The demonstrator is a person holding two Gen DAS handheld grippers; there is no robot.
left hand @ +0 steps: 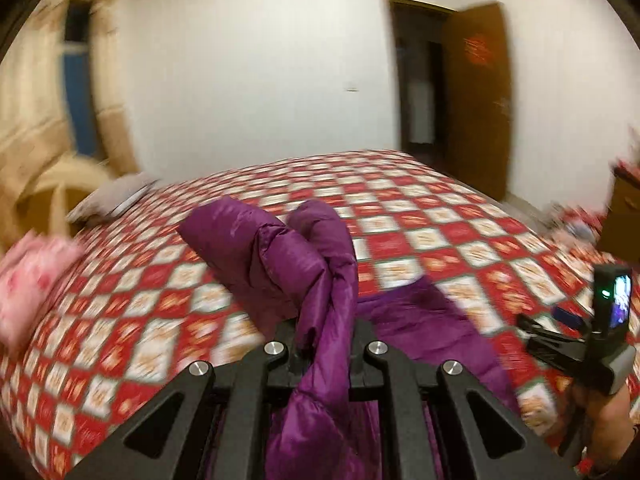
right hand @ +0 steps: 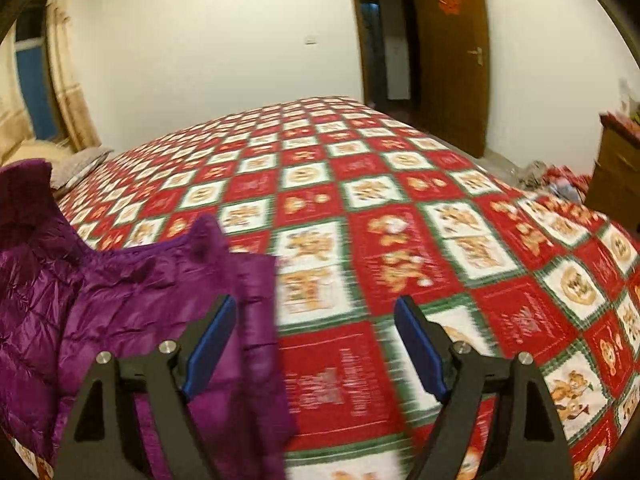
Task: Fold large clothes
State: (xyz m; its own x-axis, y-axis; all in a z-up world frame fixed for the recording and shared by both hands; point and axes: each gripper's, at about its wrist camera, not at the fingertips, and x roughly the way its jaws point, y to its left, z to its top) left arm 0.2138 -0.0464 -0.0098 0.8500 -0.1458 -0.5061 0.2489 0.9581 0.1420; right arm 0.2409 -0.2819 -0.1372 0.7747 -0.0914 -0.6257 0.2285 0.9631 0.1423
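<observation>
Bunching glossy, quilted purple jacket [left hand: 320,280] is hanging from the clamped left tongs [left hand: 326,344]; right tongs [right hand: 316,344] are gaping empty over the bed [right hand: 360,200].

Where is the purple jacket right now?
The purple jacket lies on the checked bedspread, one bunched part pinched in the left gripper.

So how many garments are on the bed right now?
1: a purple jacket at the near edge of the bed, one fold pinched in the left tool. Others may lie out of view.
</observation>
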